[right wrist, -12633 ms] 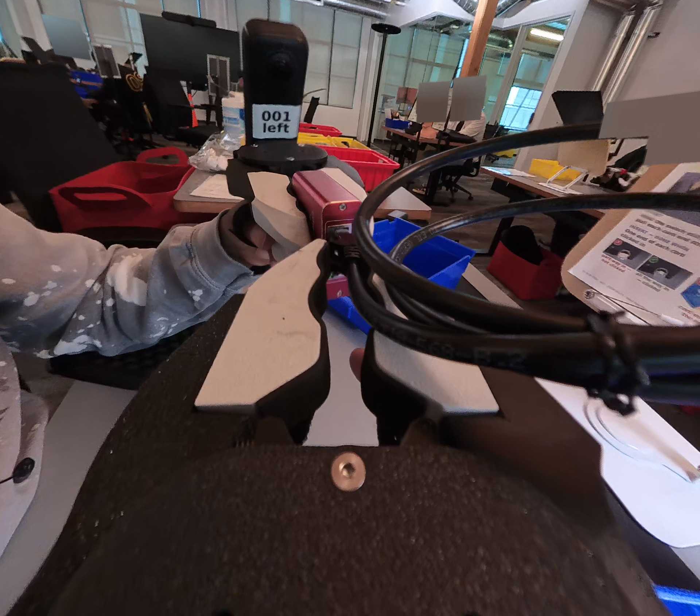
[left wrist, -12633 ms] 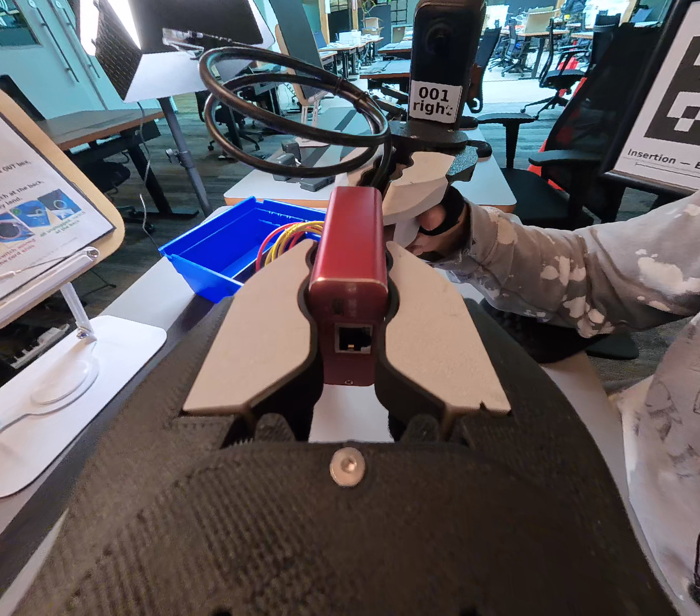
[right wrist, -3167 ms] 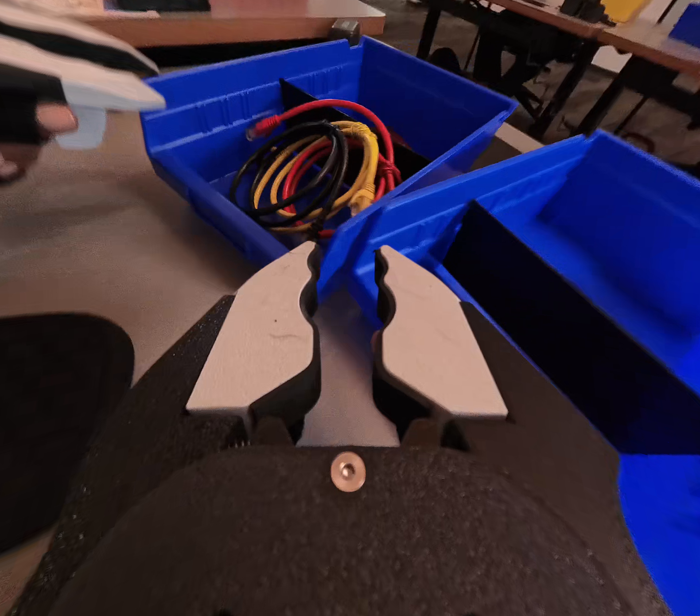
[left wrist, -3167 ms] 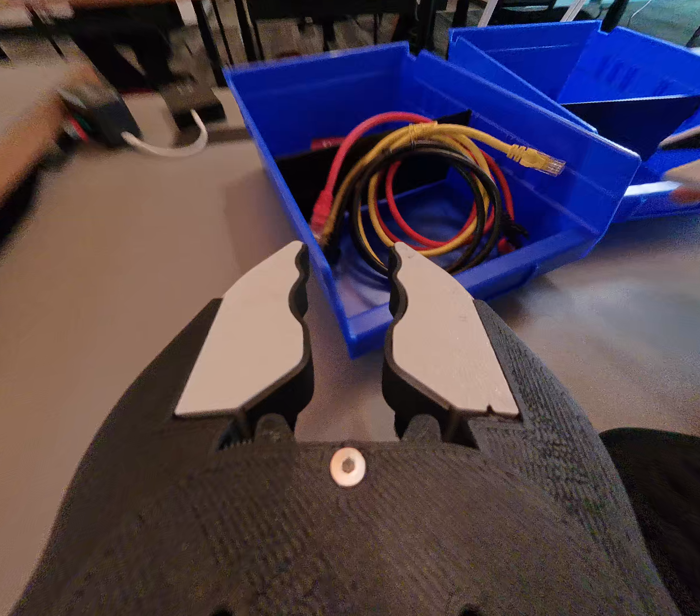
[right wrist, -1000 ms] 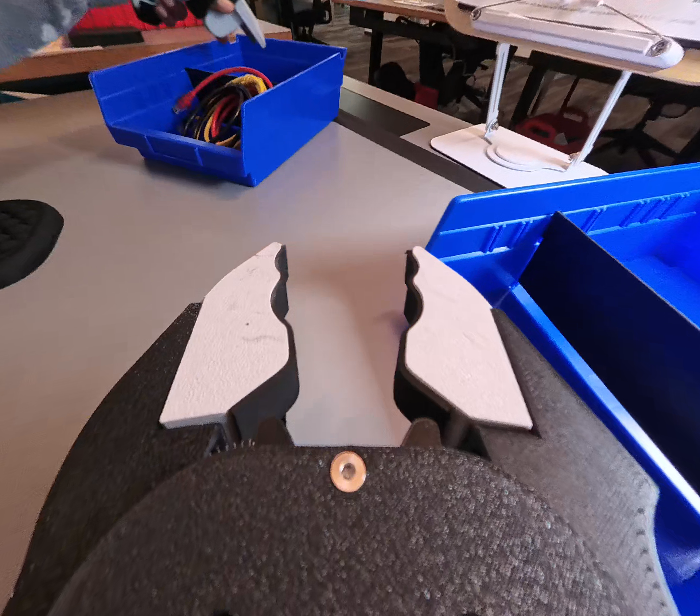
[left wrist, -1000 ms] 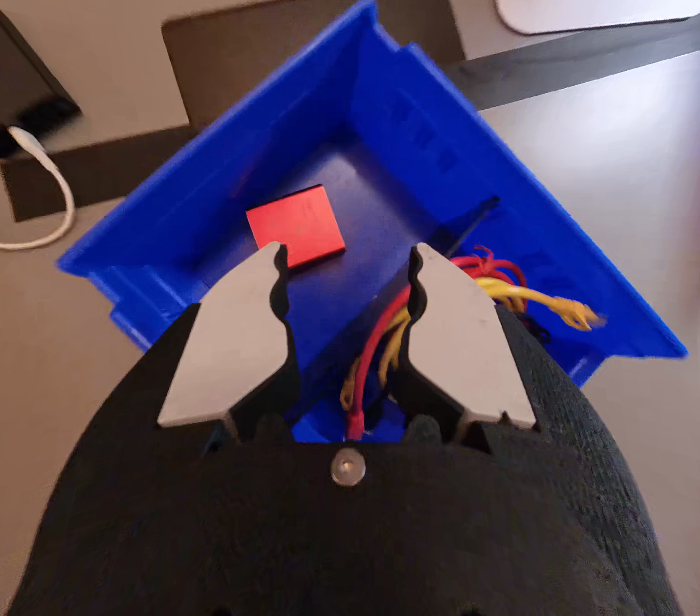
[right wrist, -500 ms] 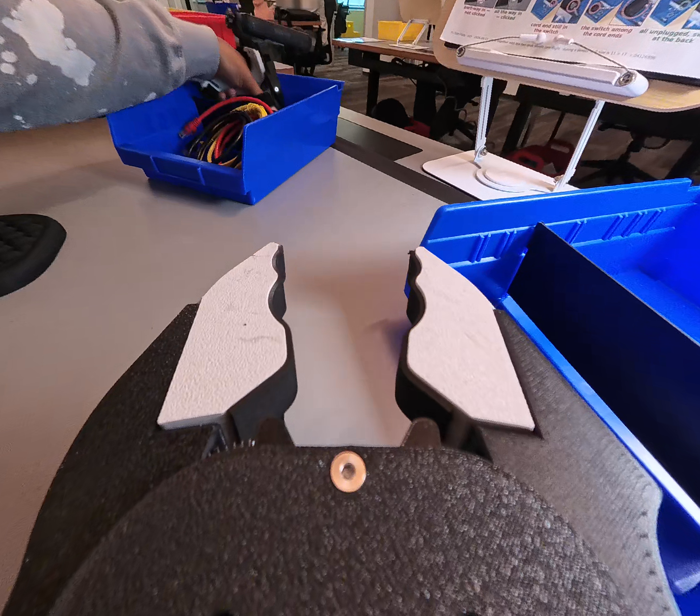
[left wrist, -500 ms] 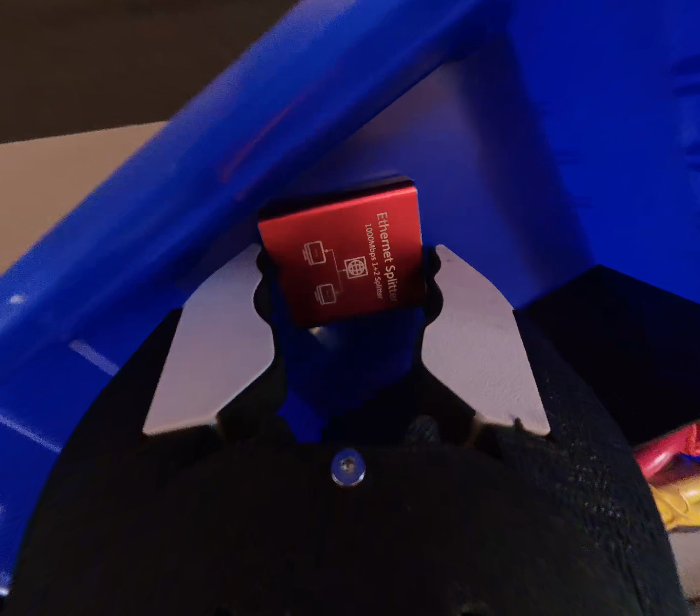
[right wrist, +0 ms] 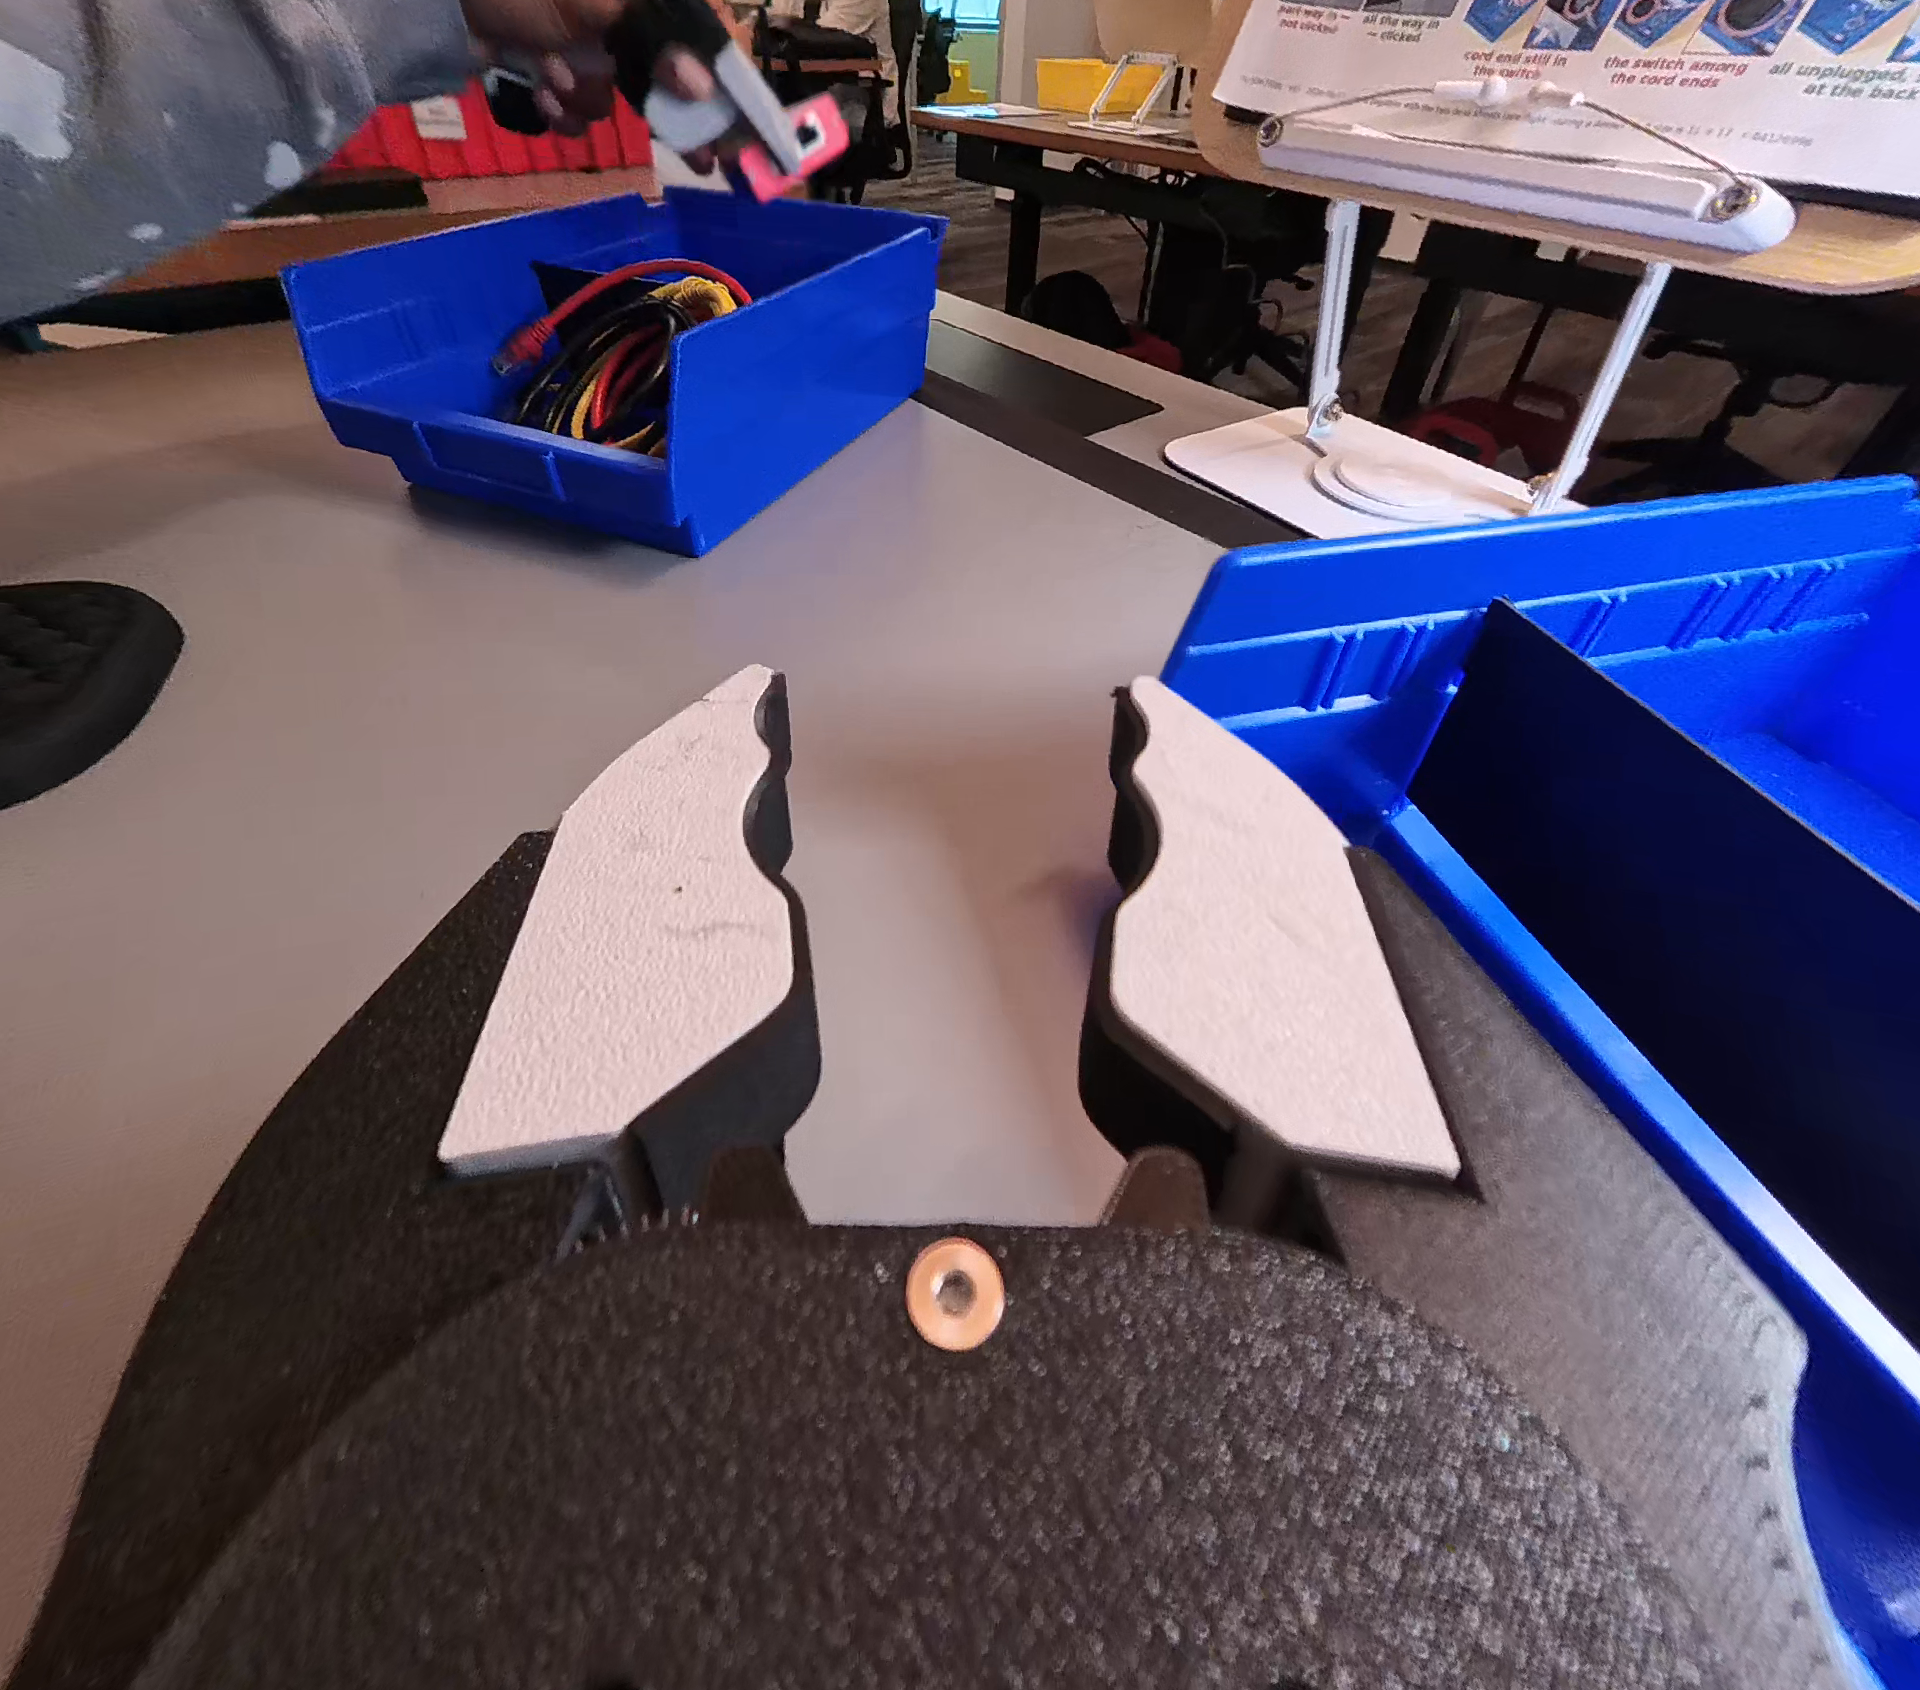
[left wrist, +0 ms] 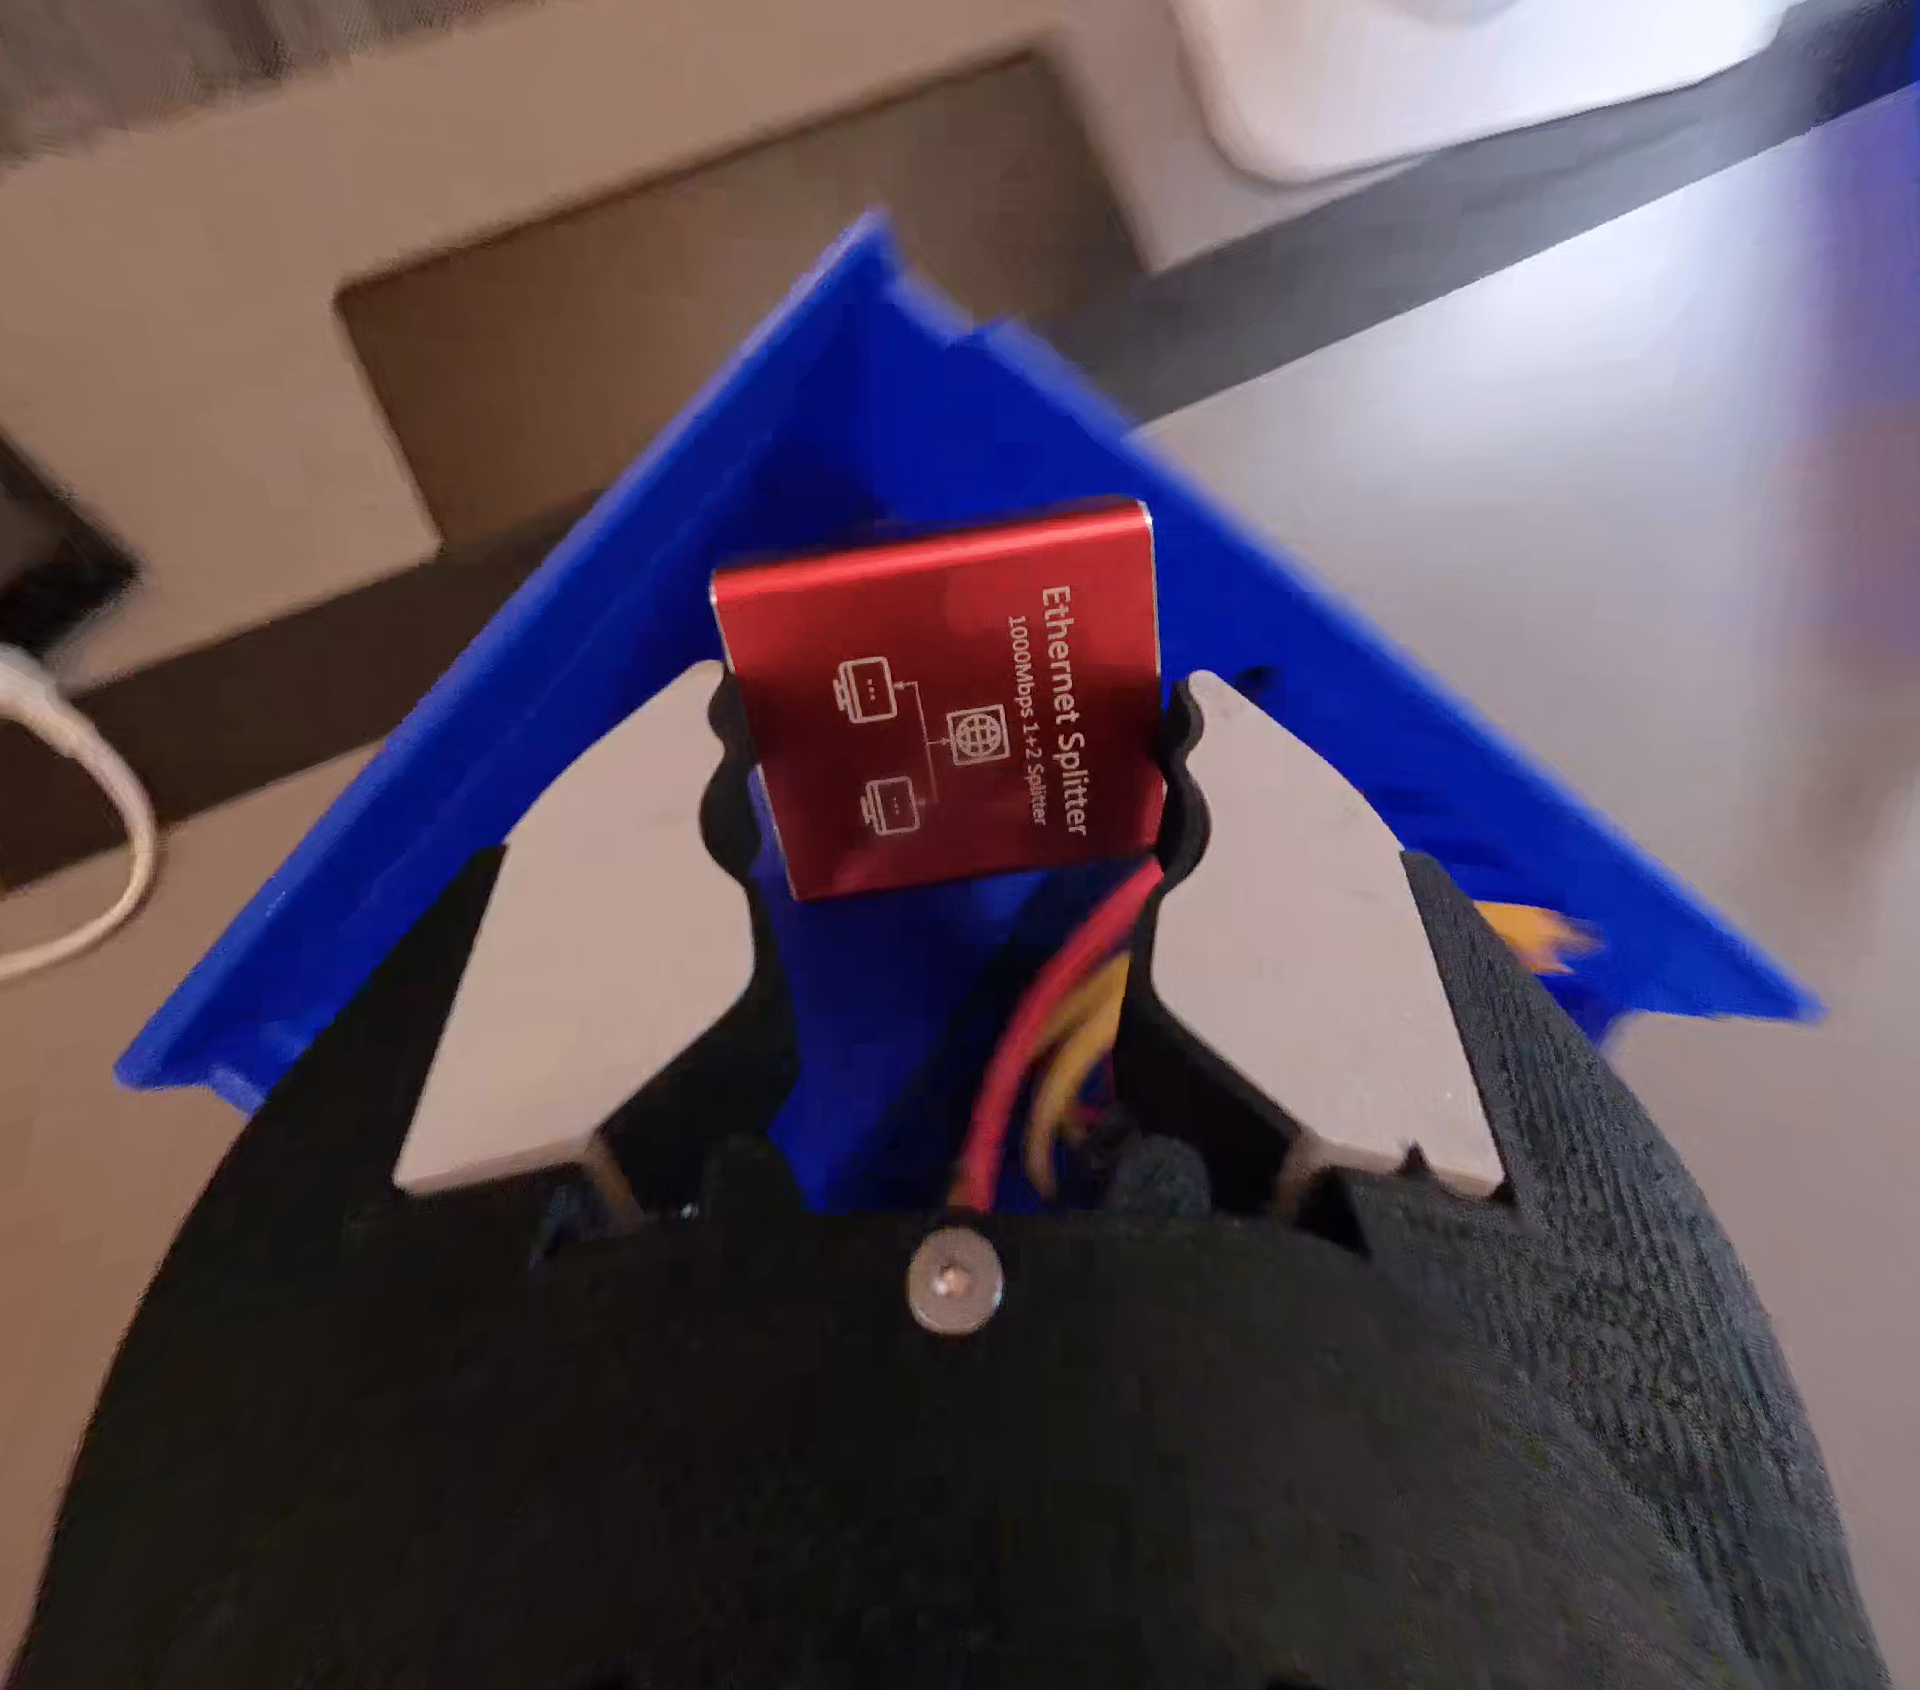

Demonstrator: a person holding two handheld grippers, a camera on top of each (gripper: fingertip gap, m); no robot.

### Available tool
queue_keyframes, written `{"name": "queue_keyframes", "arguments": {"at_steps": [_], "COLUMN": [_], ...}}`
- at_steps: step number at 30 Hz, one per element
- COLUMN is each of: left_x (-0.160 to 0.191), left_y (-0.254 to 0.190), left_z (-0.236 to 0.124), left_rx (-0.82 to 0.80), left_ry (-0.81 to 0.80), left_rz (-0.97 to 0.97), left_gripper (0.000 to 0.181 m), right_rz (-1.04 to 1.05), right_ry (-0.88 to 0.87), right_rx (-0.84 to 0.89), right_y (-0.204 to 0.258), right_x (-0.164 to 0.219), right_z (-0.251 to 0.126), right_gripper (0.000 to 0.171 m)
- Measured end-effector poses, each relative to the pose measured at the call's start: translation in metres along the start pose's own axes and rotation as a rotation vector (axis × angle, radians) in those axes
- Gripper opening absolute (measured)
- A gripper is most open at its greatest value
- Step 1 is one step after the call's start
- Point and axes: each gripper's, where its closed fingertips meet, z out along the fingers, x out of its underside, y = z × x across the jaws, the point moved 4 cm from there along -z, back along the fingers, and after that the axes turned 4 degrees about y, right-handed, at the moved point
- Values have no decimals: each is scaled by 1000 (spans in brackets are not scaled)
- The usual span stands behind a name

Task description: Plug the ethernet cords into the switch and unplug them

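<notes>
The left gripper (left wrist: 951, 705) has its jaws closed on the two side edges of the red switch (left wrist: 940, 695), holding the flat block up above the blue bin (left wrist: 582, 664). From the right wrist view the switch shows at about 11 o'clock, clear of the bin rim and off the table (right wrist: 520, 705), with one socket facing out and nothing plugged into it.

The ethernet cords (right wrist: 613, 352) — red, yellow and black — lie coiled in the front part of that bin, just below the raised switch; in the left wrist view they show at 6 o'clock under it.

The right gripper (right wrist: 945, 757) rests low over the table with its jaws wide apart and nothing between them. A second blue bin (right wrist: 1351, 653) sits at its 3 o'clock.

By my reading the task is at its very start: the switch is fetched, but no cord is picked up or plugged in — every insertion, and all the unplugging, looks left to do.
</notes>
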Motion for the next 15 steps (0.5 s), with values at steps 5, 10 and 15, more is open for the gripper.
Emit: {"name": "queue_keyframes", "arguments": {"at_steps": [5, 10, 15], "left_x": [-19, 4, 59], "left_y": [-118, -244, -326], "left_z": [-61, -93, -87], "left_rx": [421, 943, 1293], "left_ry": [-315, -394, -203], "left_rz": [183, 373, 656], "left_gripper": [78, 77, 77], "right_rz": [-18, -211, -666], "right_ry": [-54, -186, -70], "right_rx": [-75, -196, -293], "right_y": [18, 49, 82], "right_x": [-34, -116, -147], "right_z": [13, 22, 22], "right_gripper": [58, 59, 66]}}
